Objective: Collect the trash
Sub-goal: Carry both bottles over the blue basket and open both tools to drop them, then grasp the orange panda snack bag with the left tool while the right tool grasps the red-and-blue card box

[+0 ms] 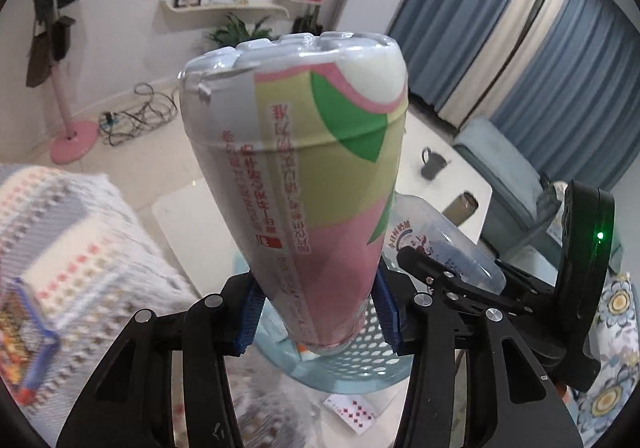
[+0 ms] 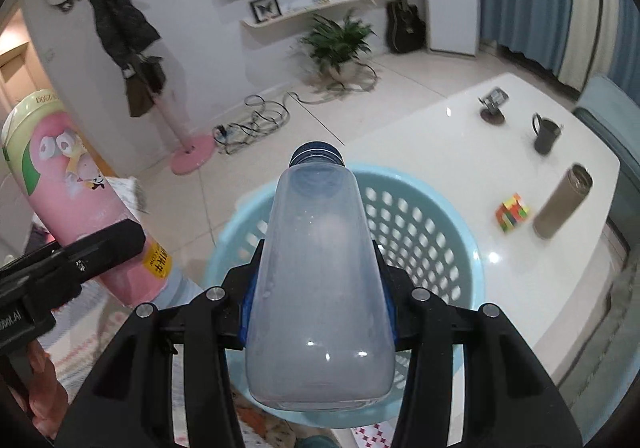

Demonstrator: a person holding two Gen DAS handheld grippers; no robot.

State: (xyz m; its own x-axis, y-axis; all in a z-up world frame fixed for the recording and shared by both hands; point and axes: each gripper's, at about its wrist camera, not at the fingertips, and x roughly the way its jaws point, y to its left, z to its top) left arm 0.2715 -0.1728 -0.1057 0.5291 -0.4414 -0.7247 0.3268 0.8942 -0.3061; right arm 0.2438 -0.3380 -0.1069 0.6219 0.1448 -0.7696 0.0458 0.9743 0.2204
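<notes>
My left gripper (image 1: 316, 318) is shut on a pink, green and yellow labelled bottle (image 1: 312, 176), held base outward above the light blue perforated basket (image 1: 360, 364). The same bottle shows at the left of the right wrist view (image 2: 76, 204). My right gripper (image 2: 318, 312) is shut on a clear empty bottle (image 2: 320, 288) with a dark blue cap, pointing cap-first over the basket (image 2: 436, 232). That clear bottle and the right gripper also show in the left wrist view (image 1: 440, 244).
A white table (image 2: 460, 152) holds a dark mug (image 2: 546, 136), a metal tumbler (image 2: 562, 202), a colourful cube (image 2: 513, 213) and a small stand (image 2: 494, 108). A patterned cloth (image 1: 80, 240) lies left. Playing cards (image 1: 350, 412) lie below the basket. A pink coat stand (image 2: 192, 154) and cables are on the floor.
</notes>
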